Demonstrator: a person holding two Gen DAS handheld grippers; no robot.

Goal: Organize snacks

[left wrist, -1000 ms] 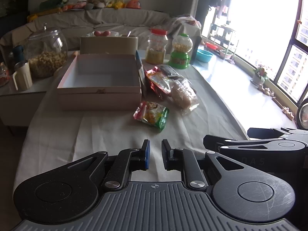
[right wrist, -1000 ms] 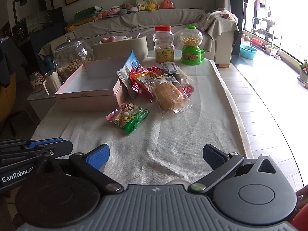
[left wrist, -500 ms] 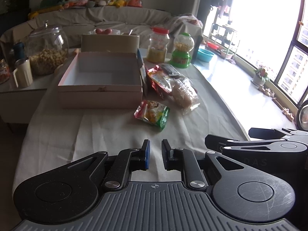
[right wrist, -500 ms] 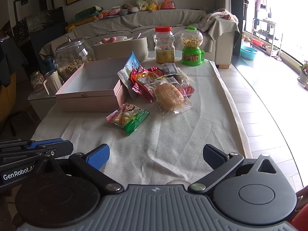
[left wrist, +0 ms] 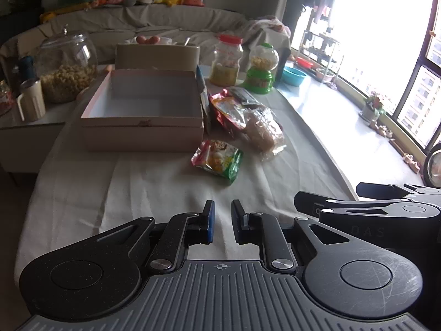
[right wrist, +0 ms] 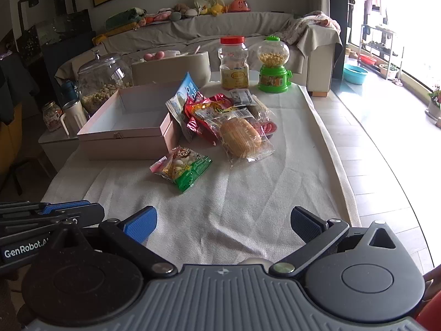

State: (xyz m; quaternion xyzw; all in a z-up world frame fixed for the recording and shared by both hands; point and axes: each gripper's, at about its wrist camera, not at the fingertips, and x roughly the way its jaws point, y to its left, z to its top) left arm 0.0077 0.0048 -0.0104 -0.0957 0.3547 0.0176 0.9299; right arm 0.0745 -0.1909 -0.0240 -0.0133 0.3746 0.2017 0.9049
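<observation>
Nearest, the left gripper point(left wrist: 222, 222) hangs over the cloth-covered worktop point(left wrist: 171, 193) with its jaws drawn nearly together and nothing between them; it would have to spread before any grasp, or it will only shove a packet along the cloth. The right gripper point(right wrist: 223, 220) stands wide and empty. Ahead lies the green snack packet point(right wrist: 182, 169), alone on the cloth, just beside the front corner of the open pink box point(right wrist: 129, 135). Its slick film could slip from the pads. Farther on, the bread packet point(right wrist: 242, 138) rests on a heap of red packets point(right wrist: 205, 110) touching the box's side; pulling one may drag its neighbours.
</observation>
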